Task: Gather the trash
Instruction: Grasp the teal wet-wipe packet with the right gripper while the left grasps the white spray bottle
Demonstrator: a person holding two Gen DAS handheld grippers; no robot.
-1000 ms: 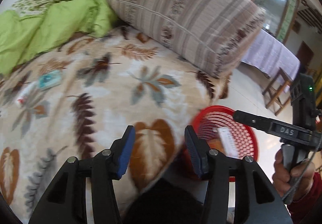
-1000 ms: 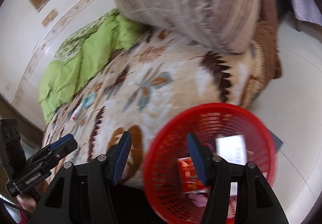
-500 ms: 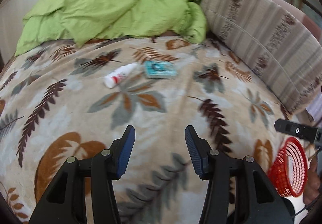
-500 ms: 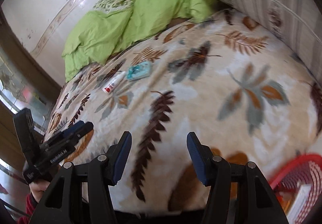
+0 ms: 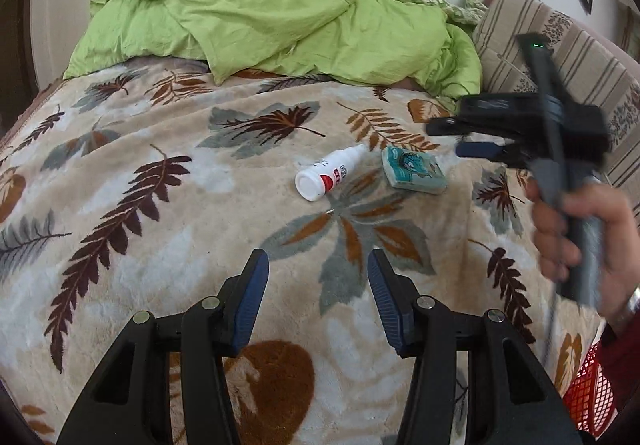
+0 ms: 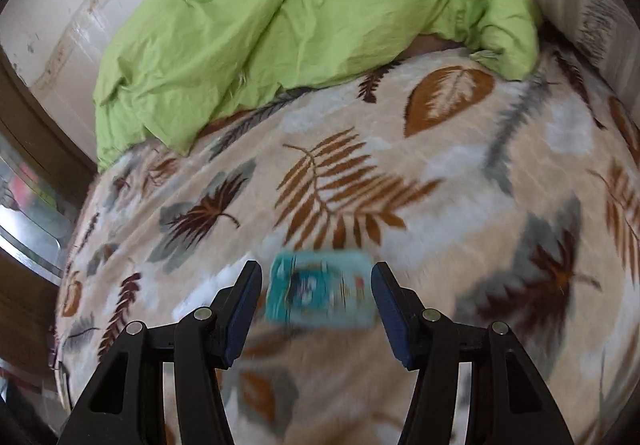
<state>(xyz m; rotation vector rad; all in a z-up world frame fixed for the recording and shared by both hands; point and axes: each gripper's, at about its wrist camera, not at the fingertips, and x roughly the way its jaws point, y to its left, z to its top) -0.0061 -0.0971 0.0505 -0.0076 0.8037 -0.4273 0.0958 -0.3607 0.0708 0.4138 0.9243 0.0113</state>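
- Right gripper (image 6: 316, 301), jaws wide, straddles the flat teal paper packet (image 6: 320, 295) mid-bed on the plush leaf-patterned blanket (image 6: 460, 173).
- Closing may pinch blanket pile.
- Left gripper (image 5: 318, 297) is wide, empty.

L gripper (image 5: 318, 299), bottom centre: black plastic arms, blue ribbed pads (image 5: 251, 301), silver screws on the linkages. R gripper (image 6: 316, 309) same build. In L view, right side: R unit's black body w/ green LED on top, grey handle, thin cable hanging below. Hand (image 5: 584, 241): bare skin, metal wristband, dark red sleeve (image 5: 622, 369) lower right.
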